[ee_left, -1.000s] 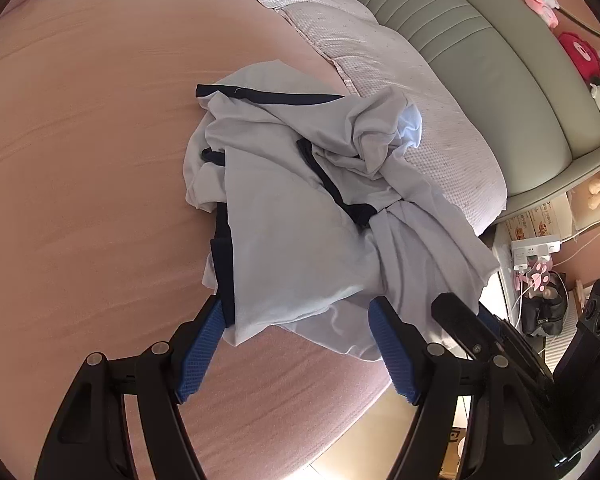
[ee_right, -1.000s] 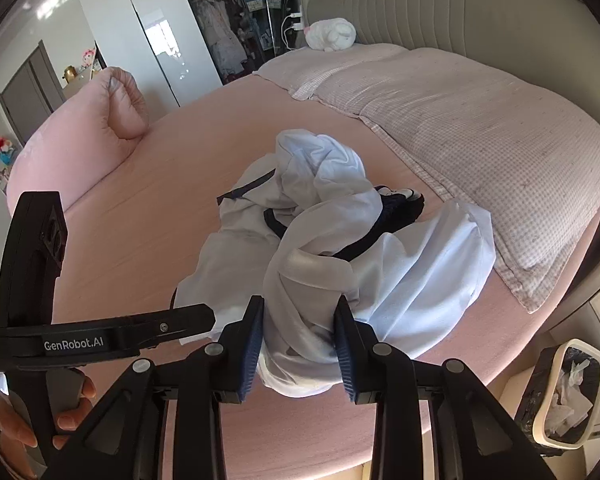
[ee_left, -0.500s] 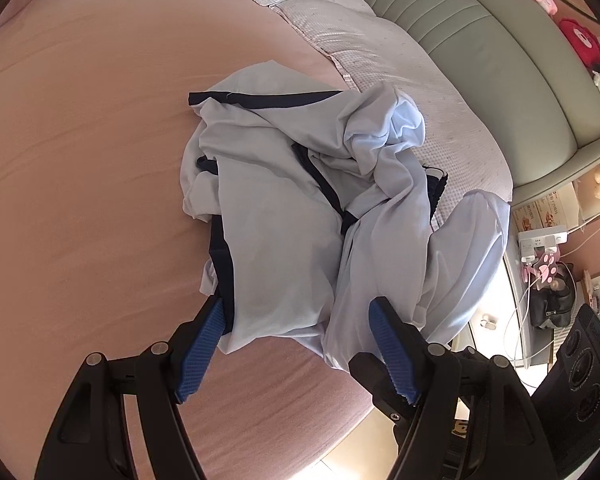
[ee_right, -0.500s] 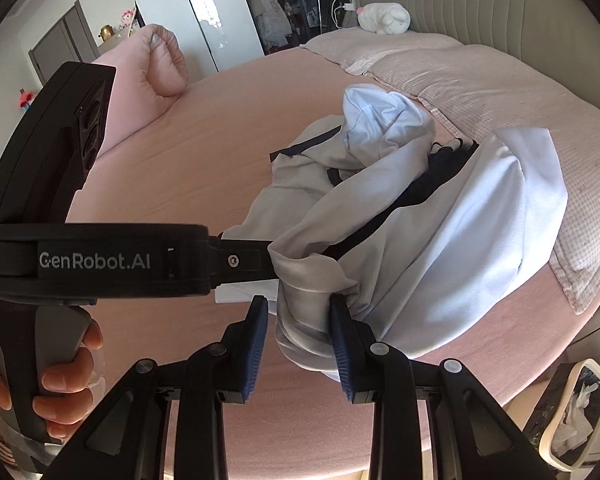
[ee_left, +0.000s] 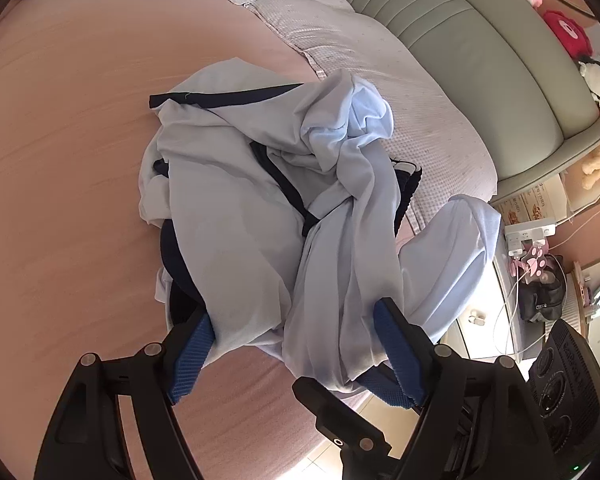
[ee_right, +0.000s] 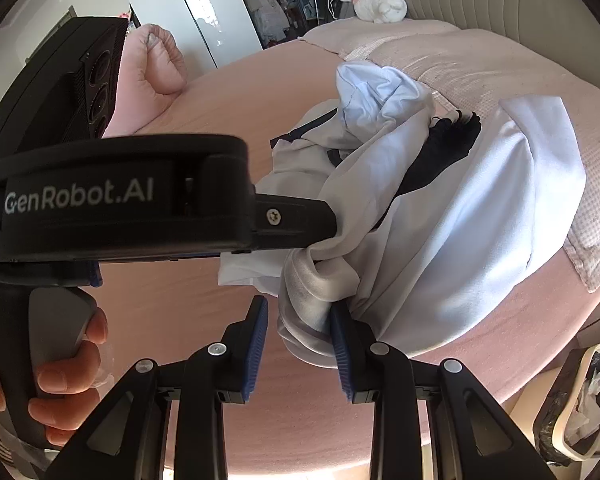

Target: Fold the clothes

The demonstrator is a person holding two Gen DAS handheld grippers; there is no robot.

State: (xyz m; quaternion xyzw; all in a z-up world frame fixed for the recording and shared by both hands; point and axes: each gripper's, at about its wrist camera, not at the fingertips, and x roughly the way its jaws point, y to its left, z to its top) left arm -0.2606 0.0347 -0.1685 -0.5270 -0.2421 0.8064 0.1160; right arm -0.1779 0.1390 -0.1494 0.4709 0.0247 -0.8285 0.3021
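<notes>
A crumpled pale blue-white garment (ee_left: 236, 216) with navy trim lies heaped on the pink bed (ee_left: 60, 160). My left gripper (ee_left: 294, 340) straddles the near edge of the heap. Its jaws are opening, with loose folds between the blue pads and no pad pressing. In the right wrist view, the left gripper (ee_right: 326, 226) reaches in from the left, its tip buried in the cloth. My right gripper (ee_right: 298, 332) is shut on a thick bunched fold of the garment (ee_right: 480, 220), which it holds just above the sheet. A person's hand (ee_right: 64, 380) grips the left handle.
A checked pink quilt (ee_left: 380, 80) and a grey-green padded headboard (ee_left: 460, 40) lie beyond the heap. The bed's rounded edge runs close below both grippers. Off the edge stand a bedside unit with a power strip (ee_left: 528, 236) and a lined bin (ee_right: 580, 400). A pink cushion (ee_right: 152, 68) sits far left.
The right gripper has drawn its bunched fold toward the left gripper, stretching a sleeve out to the right. The left gripper has closed in on the heap, and its jaws stand slightly wider.
</notes>
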